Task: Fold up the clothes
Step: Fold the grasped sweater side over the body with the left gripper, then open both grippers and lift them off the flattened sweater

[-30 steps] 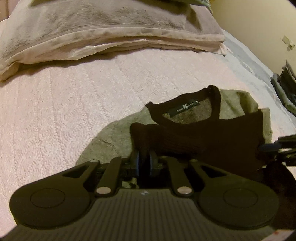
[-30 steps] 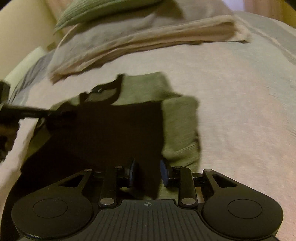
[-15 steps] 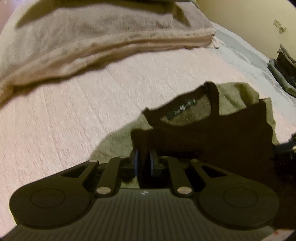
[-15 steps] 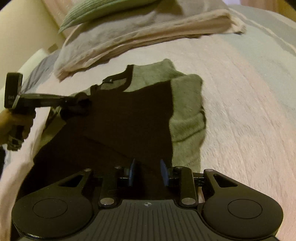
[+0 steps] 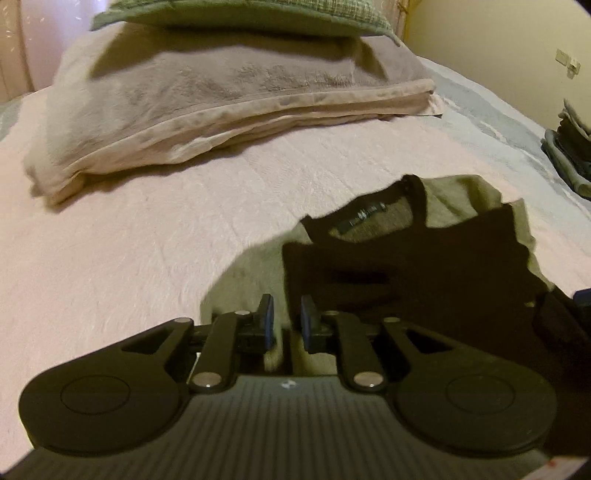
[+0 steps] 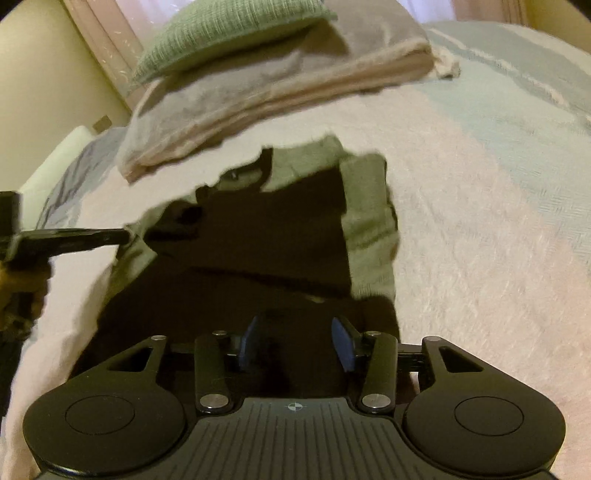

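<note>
— Where are we with the sweater [image 5: 436,273]?

— It lies on the bed [image 5: 147,240] just ahead of both tools, collar end away from us, label showing inside the neck. The dark panel is laid over the green body, and a green strip on the far right side looks turned in along the edge. So we judge the side folds mostly made — the bottom-to-collar fold is not yet done.

— And the left tool [image 5: 286,323]?

— Narrow, its blue pads nearly together with a fold of green and dark fabric running between them. We read that as a pinch on the sweater's near left edge.

— The right tool [image 6: 297,343]?

— Its jaws have just been opening, and they stand about half wide now. Dark fabric lies below and between them, but the pads do not press on it, so we take that edge as let go.

— Anything else around?

— Beyond the sweater, past both tools, sit folded blankets [image 5: 221,92] with a green cushion [image 6: 229,33] on top. Off to the right of the left tool there is a stack of folded clothes [image 5: 570,147], so some garments seem finished already.

— What is left, then?

— Free the left edge, fold the length over, then put it with the stack, we reckon.
</note>
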Tool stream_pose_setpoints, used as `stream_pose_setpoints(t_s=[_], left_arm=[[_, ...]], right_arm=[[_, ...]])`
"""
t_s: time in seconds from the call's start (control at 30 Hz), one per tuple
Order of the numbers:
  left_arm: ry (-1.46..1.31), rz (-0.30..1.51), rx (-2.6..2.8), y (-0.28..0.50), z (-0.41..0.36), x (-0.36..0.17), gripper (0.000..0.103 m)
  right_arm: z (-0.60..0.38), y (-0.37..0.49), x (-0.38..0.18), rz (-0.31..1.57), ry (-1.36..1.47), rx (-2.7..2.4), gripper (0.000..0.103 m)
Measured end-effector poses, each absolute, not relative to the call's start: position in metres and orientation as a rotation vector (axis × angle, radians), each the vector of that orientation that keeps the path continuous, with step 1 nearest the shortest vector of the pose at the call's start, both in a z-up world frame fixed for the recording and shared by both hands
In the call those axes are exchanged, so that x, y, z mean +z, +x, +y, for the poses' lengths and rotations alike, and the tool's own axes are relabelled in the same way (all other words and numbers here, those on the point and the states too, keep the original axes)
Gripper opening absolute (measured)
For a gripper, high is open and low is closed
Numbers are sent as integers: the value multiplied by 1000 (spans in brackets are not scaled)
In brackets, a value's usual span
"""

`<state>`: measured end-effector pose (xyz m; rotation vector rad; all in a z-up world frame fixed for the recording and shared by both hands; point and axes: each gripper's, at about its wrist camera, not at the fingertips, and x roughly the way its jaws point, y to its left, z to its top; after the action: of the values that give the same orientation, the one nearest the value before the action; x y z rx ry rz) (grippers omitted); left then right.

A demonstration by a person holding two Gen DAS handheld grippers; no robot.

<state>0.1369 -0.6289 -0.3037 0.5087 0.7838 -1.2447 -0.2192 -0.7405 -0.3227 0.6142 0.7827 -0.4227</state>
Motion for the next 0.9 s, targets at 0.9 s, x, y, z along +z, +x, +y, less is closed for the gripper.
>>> stream_pose_setpoints(t_s=[0.9], left_arm=[[520, 1104, -1028, -19, -452, -238, 47]], right_arm=[[-638, -279, -207, 1106, 683, -496, 74]])
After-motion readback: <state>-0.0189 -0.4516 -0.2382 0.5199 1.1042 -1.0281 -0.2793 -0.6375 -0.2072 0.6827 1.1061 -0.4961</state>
